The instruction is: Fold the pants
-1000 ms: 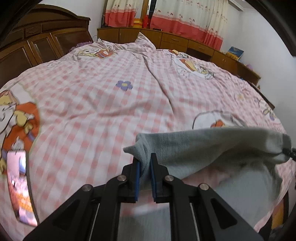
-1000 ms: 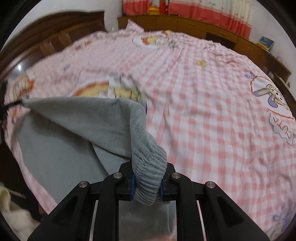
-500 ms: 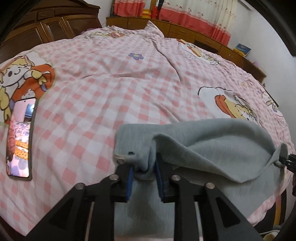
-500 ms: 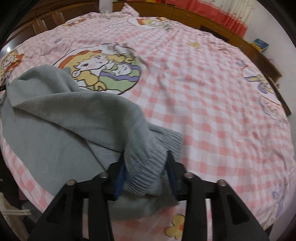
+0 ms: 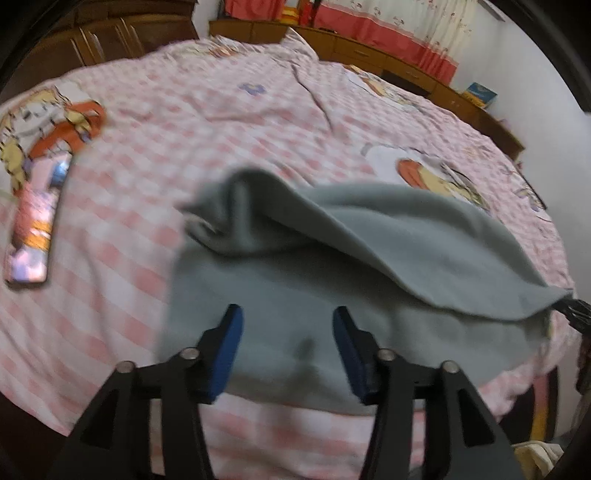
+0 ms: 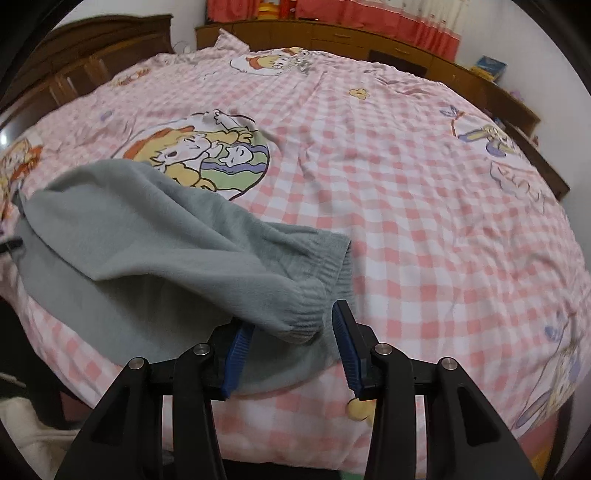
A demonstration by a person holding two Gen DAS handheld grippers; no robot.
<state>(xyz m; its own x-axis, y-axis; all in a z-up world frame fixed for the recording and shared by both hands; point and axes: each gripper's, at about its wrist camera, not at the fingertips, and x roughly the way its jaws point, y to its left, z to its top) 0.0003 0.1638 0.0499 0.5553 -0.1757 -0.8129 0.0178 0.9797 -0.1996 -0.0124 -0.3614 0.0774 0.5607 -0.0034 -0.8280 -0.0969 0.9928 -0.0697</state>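
Observation:
Grey fleece pants (image 5: 369,236) lie folded over themselves at the near edge of the pink checked bed (image 5: 221,122). My left gripper (image 5: 286,332) hovers just over the lower grey layer. Its jaws are opening and nothing is between the blue pads (image 5: 227,350). In the right wrist view the pants (image 6: 147,229) end in a ribbed cuff (image 6: 306,314). That cuff rests slack between the spread fingers of my right gripper (image 6: 291,332); the left pad (image 6: 236,347) brushes the cloth and the right pad stands just off it.
A phone (image 5: 35,221) with a lit screen lies on the bed to the left of the pants. Dark wooden cabinets (image 6: 332,33) and red-trimmed curtains run along the far wall. Pale cloth (image 6: 22,428) lies on the floor past the bed's near edge.
Both grippers have let go of the pants and their jaws have spread. The upper layer that they held up has dropped onto the lower one. Both hands have drawn back toward the near edge.

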